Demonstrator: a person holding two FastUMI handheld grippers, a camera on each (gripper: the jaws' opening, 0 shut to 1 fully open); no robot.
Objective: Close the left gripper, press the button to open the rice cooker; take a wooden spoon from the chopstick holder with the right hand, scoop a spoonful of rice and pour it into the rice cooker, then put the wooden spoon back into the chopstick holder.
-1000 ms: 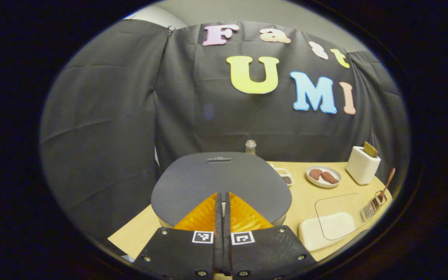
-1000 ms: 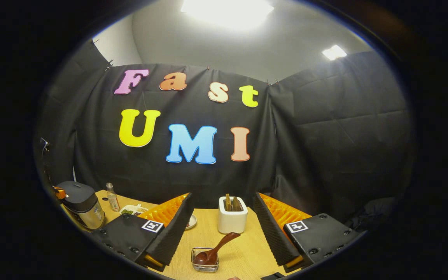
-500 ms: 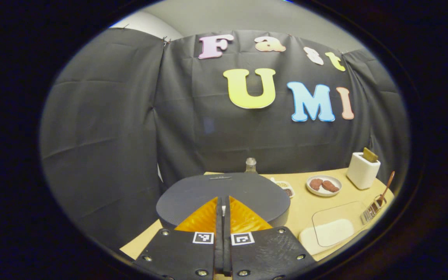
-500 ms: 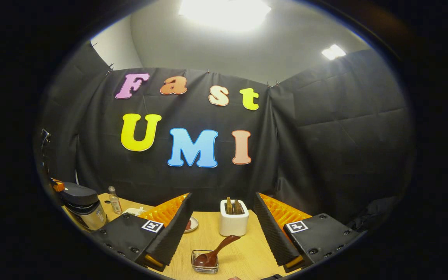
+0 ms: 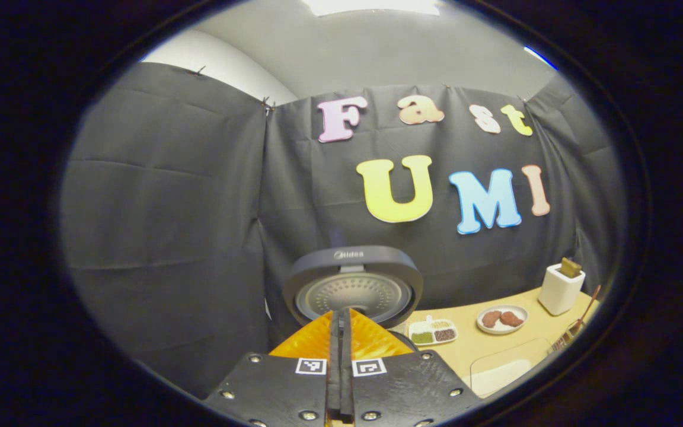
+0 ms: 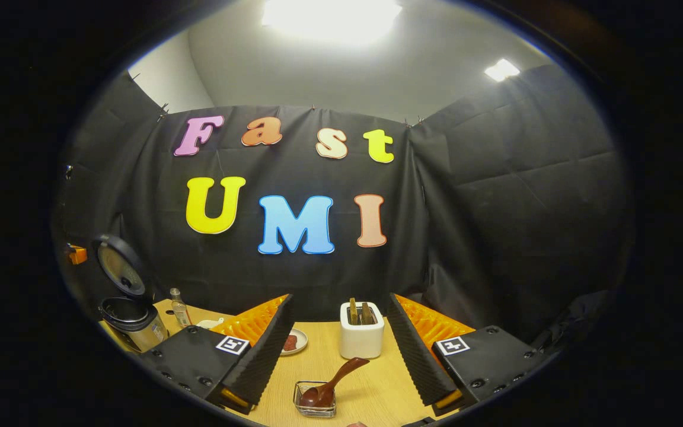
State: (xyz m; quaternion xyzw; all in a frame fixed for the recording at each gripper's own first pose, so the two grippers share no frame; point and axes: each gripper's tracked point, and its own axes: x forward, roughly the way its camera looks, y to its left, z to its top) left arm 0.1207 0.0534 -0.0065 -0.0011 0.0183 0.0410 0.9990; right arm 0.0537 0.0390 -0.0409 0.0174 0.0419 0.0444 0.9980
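light wood table (image 6: 371,379) in black-cloth booth. dark brown wooden spoon (image 6: 329,386) in wire chopstick holder (image 6: 314,401) sits just ahead, between right gripper (image 6: 340,350) spread fingers, handle leaning up-right. left gripper (image 5: 340,332) closed, empty; grey rice cooker (image 6: 131,317) lid up, far left.

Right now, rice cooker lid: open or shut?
Open. The rice cooker lid stands upright with its ribbed inner plate facing the left gripper view; the right gripper view shows it raised above the pot.
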